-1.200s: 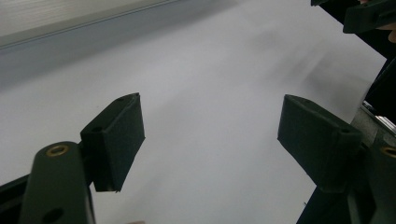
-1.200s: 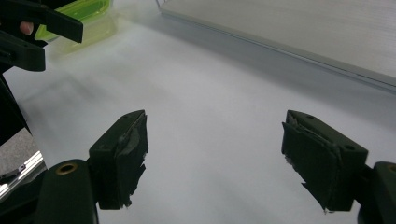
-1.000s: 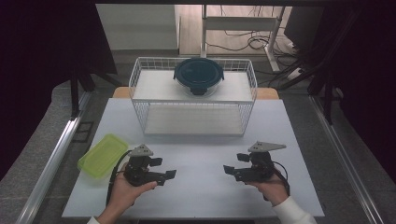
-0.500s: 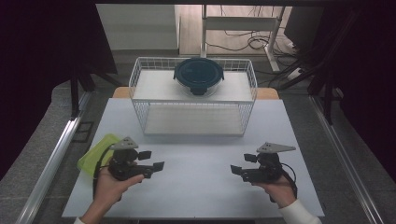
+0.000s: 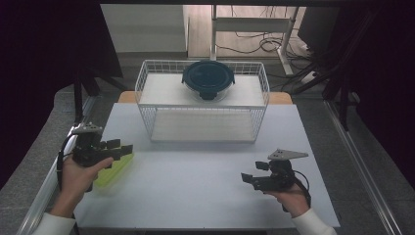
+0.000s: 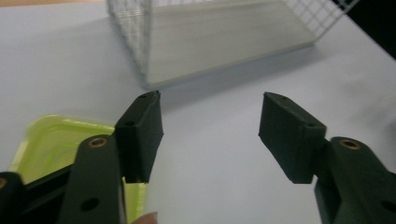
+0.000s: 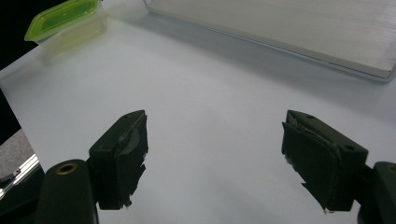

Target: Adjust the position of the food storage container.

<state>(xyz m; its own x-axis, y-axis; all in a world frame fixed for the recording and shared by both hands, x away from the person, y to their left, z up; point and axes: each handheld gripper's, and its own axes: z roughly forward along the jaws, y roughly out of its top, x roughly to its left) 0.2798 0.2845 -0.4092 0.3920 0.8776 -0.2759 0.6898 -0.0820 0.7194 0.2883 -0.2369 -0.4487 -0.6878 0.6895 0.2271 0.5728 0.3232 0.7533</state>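
White table (image 5: pixel 205 186): bare in the middle. Wire basket (image 5: pixel 203 122) stands at the far edge, a dark round lidded container (image 5: pixel 208 78) on its upper shelf. Green-lidded box (image 5: pixel 115 169) lies near the left edge. Left hand (image 5: pixel 76 178) reaches forward, holding the left gripper (image 5: pixel 120 149) above that box, jaws apart, empty. Right hand (image 5: pixel 288 198) holds the right gripper (image 5: pixel 249 177) low, pointing left, jaws apart, empty.

Left gripper (image 5: pixel 120 148) jaws spread wide, right gripper (image 5: pixel 248 177) likewise, both hand-held
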